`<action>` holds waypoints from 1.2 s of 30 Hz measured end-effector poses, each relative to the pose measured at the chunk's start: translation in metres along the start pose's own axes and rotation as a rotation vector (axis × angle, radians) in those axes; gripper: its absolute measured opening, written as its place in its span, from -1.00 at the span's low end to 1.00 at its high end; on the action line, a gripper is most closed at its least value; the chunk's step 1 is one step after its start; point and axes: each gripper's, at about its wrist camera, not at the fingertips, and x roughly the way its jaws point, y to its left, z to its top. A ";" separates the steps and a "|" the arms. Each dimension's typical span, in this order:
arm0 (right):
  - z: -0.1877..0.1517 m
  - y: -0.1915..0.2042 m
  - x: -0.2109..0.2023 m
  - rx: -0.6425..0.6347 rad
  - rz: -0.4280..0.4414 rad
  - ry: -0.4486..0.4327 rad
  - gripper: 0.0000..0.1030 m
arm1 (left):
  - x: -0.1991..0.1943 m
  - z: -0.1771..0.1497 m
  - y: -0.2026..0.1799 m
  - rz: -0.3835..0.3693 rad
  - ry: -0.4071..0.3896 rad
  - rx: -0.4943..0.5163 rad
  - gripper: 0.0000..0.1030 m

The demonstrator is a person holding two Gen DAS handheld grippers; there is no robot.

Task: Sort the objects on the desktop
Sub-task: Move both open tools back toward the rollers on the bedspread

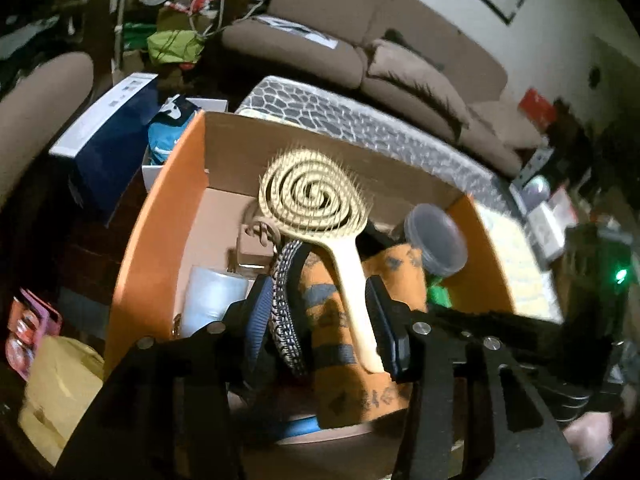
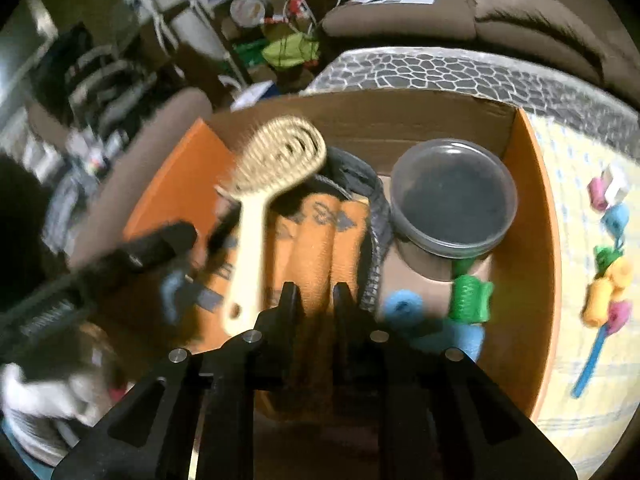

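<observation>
A cream hairbrush (image 1: pixel 316 208) with a spiral head hangs over an orange cardboard box (image 1: pixel 160 208). Its handle lies against the right finger of my left gripper (image 1: pixel 318 304), whose jaws stand wide apart. The brush looks loose. In the right wrist view the brush (image 2: pixel 256 216) is blurred at the left of the box (image 2: pixel 532 264). My right gripper (image 2: pixel 316 294) hovers over an orange patterned cloth (image 2: pixel 316 240) with its jaws narrowly apart and nothing between them. A grey lidded tub (image 2: pixel 452 196) sits in the box.
The box also holds a dark braided strap (image 1: pixel 284 304), a green clip (image 2: pixel 468 296) and blue foam rollers (image 2: pixel 404 308). Coloured hair rollers (image 2: pixel 608 280) lie on the patterned tabletop at the right. A brown sofa (image 1: pixel 380 52) stands behind. A dark blue box (image 1: pixel 108 136) is at the left.
</observation>
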 end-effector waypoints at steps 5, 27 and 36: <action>-0.002 0.002 0.006 -0.027 -0.020 0.010 -0.71 | 0.023 -0.011 -0.019 0.118 0.080 0.117 -0.14; -0.003 -0.069 -0.094 0.115 -0.061 -0.162 0.56 | -0.002 -0.002 -0.094 0.106 -0.041 0.194 0.70; -0.014 -0.104 -0.106 0.147 -0.150 -0.150 0.90 | 0.002 -0.005 -0.125 0.070 -0.047 0.204 0.86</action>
